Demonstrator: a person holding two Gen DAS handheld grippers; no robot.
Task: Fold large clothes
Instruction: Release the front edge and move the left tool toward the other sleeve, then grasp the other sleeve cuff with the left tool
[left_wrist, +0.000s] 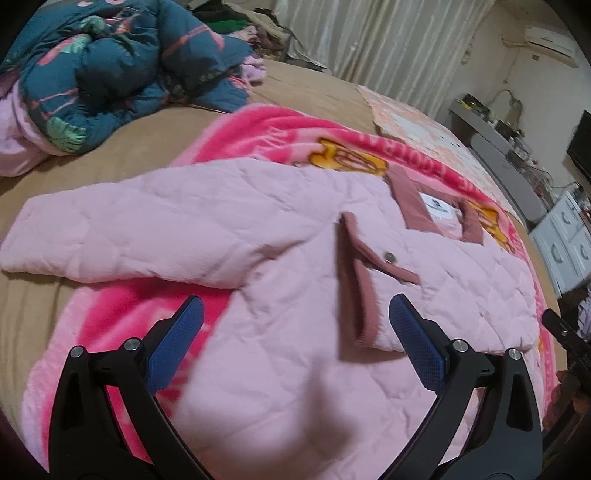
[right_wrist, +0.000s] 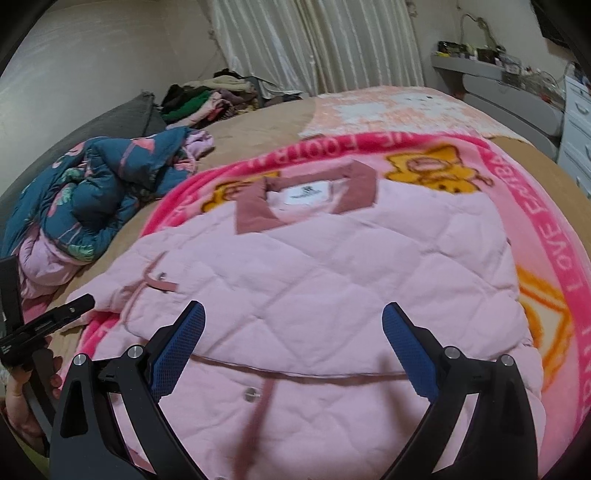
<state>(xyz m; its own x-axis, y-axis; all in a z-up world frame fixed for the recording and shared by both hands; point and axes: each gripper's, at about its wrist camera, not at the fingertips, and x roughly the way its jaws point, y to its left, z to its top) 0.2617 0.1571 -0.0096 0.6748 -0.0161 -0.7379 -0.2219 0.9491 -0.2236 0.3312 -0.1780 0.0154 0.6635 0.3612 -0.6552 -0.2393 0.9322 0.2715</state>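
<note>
Blue-padded left tongs (left_wrist: 295, 310): spread wide and empty, hovering over the lower body of the jacket.
Right tongs (right_wrist: 293, 314): likewise spread apart, gripping nothing, above the front of the same garment; a hand (right_wrist: 22, 398) holding the other tool shows at the left edge of the right wrist view.
Pink quilted jacket (left_wrist: 280, 258): lies flat, front up, on the blanket in the middle of the bed; one sleeve (left_wrist: 122, 229) stretches out sideways.
Placket (left_wrist: 354, 288): dusty-rose trim with a metal snap (left_wrist: 388, 257), partly folded open.
Collar (right_wrist: 306, 199): dusty rose, at the far end, with a white label (right_wrist: 309, 192) inside.
Bright pink fleece blanket (right_wrist: 532, 236): under the jacket, printed with orange bears and white lettering.
Bed (left_wrist: 122, 144): tan cover.
Teal floral quilt (left_wrist: 122, 62): bunched up near the far left corner.
Clothes pile (right_wrist: 207, 99): beyond the bed.
Curtain (right_wrist: 314, 40): pale, pleated, along the back wall.
</note>
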